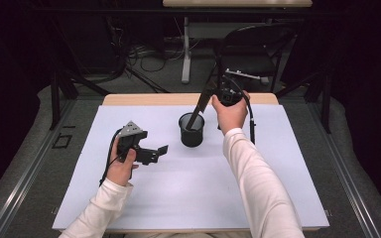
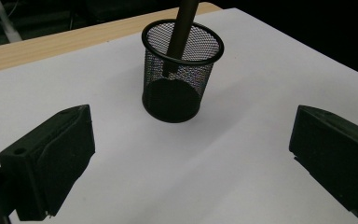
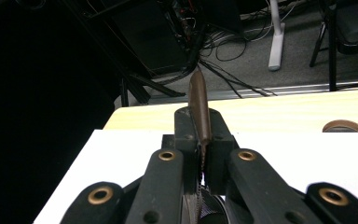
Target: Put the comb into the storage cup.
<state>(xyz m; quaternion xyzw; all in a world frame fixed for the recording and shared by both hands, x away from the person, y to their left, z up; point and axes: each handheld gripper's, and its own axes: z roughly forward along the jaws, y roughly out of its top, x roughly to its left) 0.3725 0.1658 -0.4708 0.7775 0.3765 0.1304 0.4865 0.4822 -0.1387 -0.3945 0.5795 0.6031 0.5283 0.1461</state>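
While the right gripper (image 1: 209, 97) clamps the dark pen (image 1: 196, 113), whose lower end sits inside the mesh cup (image 1: 191, 130) at mid-table, lower it straight before letting go. From the left gripper (image 2: 186, 154), jaws wide and empty, the cup's wire weave looks light, easily tipped. Its own camera shows the slim, smooth pen (image 3: 199, 109) pinched tight.

White sheet (image 1: 188, 193) covers wooden table (image 1: 144, 99); black chair (image 1: 258, 44), cables (image 1: 144, 54) on floor behind.
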